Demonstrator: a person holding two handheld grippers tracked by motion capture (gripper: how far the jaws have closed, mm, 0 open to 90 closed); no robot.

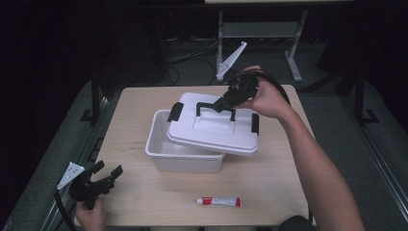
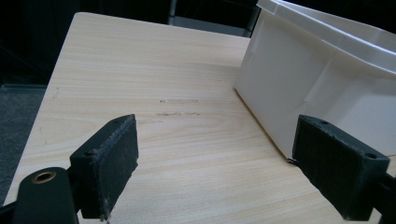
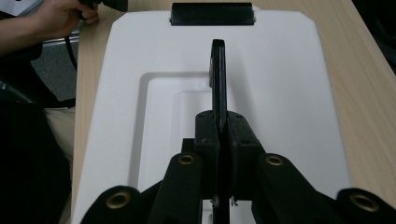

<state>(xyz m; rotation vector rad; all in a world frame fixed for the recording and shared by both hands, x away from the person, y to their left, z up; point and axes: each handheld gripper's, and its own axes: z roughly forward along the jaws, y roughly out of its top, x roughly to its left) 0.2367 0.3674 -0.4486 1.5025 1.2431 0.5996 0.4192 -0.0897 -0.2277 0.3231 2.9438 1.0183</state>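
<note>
A white plastic box (image 1: 168, 156) stands in the middle of the table. Its white lid (image 1: 211, 127) sits askew above it, tilted and shifted right, so the box's left side is uncovered. My right gripper (image 1: 222, 102) is shut on the lid's black handle (image 3: 218, 70), which runs between the pads in the right gripper view. A black latch (image 3: 212, 13) shows at the lid's far end. My left gripper (image 1: 107, 172) rests open at the table's front left corner, nothing between its pads (image 2: 112, 163); the box wall (image 2: 299, 93) stands just beyond them to the right.
A small white and red tube (image 1: 219, 201) lies near the table's front edge, right of centre. Bare wood (image 2: 154, 102) lies ahead of the left gripper. Beyond the table's far edge stand metal frame legs (image 1: 293, 53) and cables on a dark floor.
</note>
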